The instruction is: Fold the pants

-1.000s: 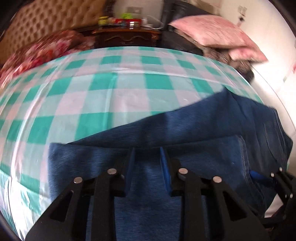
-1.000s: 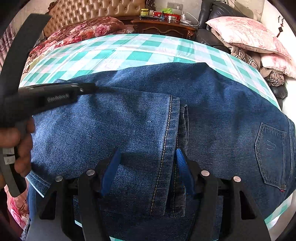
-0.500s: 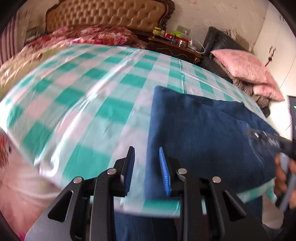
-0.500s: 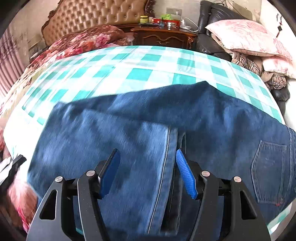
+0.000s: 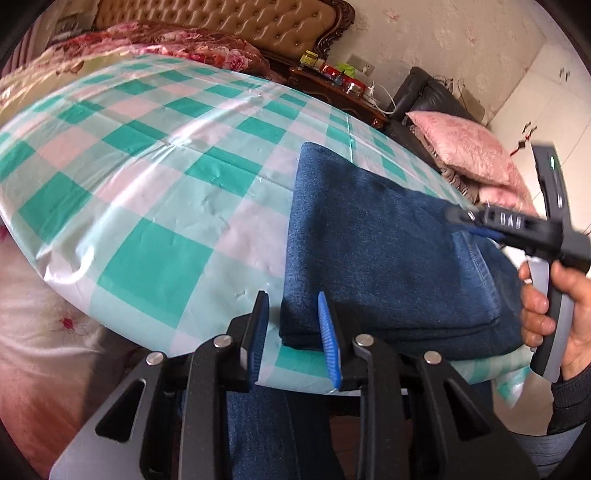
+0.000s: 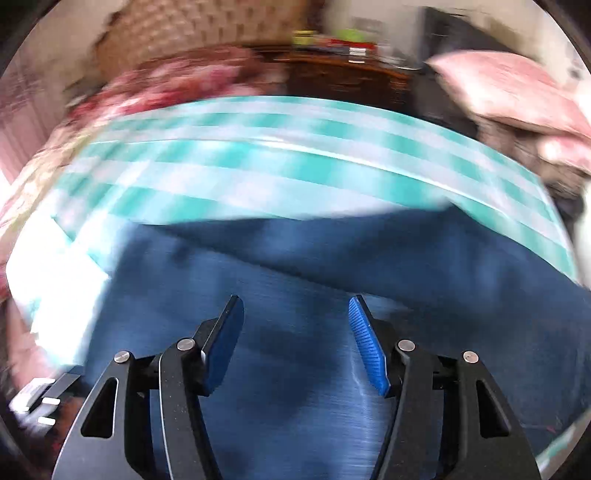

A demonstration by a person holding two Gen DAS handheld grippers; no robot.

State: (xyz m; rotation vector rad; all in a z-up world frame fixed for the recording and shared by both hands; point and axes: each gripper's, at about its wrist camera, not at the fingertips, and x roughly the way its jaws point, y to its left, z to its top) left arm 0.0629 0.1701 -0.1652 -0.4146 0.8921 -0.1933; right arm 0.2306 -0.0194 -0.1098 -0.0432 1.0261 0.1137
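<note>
Folded blue pants (image 5: 384, 258) on the checked worktop (image 5: 155, 192) near its front edge, left tool (image 5: 291, 343) fingers apart at the fold's corner, right tool (image 6: 295, 343) wide apart over blurred denim, left view alone shows the right hand (image 5: 554, 306) gripping its handle.

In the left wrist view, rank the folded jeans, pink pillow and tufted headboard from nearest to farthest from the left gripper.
From the left gripper:
1. Folded jeans, right at the fingertips, slightly right.
2. Pink pillow, far right, beyond the table.
3. Tufted headboard, top, against the back wall.
</note>
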